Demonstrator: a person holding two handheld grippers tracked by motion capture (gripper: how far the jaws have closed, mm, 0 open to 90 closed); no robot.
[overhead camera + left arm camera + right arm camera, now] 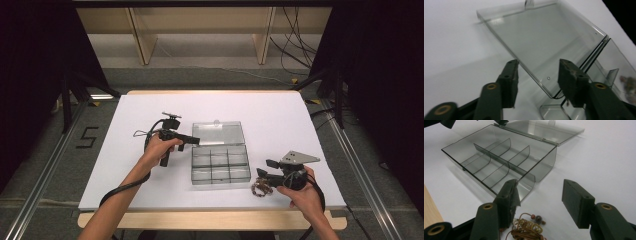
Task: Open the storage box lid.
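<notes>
Already the clear box (220,165) lies open mid-surface, its lid (541,42) flat behind it and the compartments seemingly empty. Left to do, I judge: lift the beaded bracelet (262,188), lying just beside the box's near right corner, and drop it in. The right gripper (271,171) hovers over the bracelet, jaws apart, nothing clamped. The left gripper (196,140) sits at the box's hinge corner, jaws apart astride the lid's edge. White surface (310,130) around the box is bare.
</notes>
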